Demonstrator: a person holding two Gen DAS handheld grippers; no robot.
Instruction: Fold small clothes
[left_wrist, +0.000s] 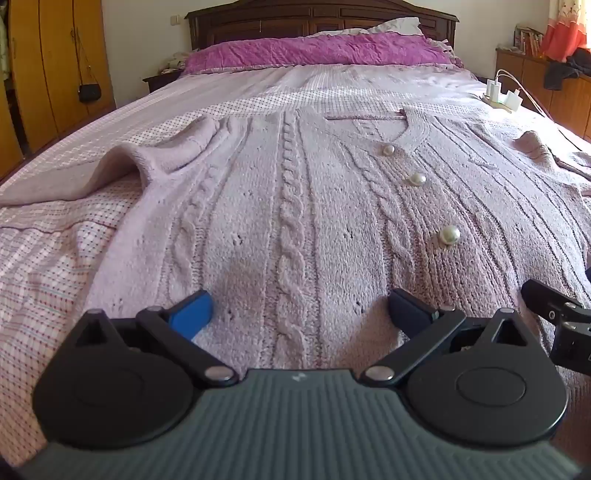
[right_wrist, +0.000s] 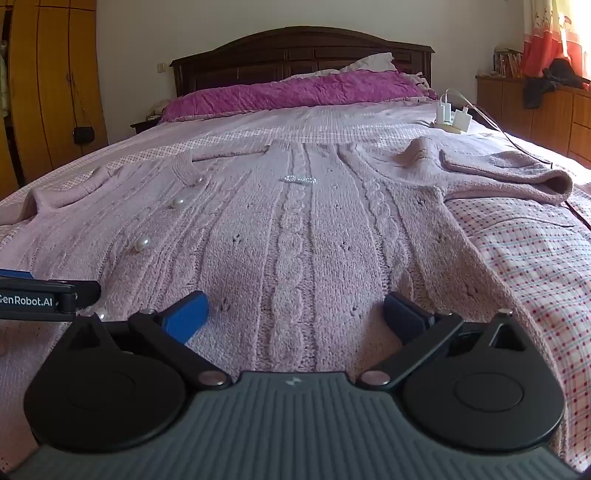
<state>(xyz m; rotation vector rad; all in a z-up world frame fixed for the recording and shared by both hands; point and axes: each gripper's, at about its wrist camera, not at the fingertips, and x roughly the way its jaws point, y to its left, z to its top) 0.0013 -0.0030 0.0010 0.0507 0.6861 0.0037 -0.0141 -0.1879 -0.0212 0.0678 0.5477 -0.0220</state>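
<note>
A pale pink cable-knit cardigan (left_wrist: 295, 206) with pearl buttons (left_wrist: 449, 234) lies flat, front up, on the bed. Its left sleeve (left_wrist: 122, 166) is bent inward. In the right wrist view the same cardigan (right_wrist: 303, 236) shows its other sleeve (right_wrist: 509, 173) folded across the shoulder. My left gripper (left_wrist: 301, 312) is open just above the hem on the left half, nothing between its blue fingers. My right gripper (right_wrist: 295, 314) is open above the hem on the right half. Each gripper shows at the edge of the other's view: the right gripper (left_wrist: 561, 317), the left gripper (right_wrist: 40, 295).
The bed carries a pink checked sheet (left_wrist: 48, 251), a magenta pillow (left_wrist: 317, 51) and a dark wooden headboard (right_wrist: 303, 51). Chargers with cables (right_wrist: 452, 118) lie near the bed's right edge. A wardrobe (left_wrist: 55, 66) stands left, a low cabinet (right_wrist: 539, 110) right.
</note>
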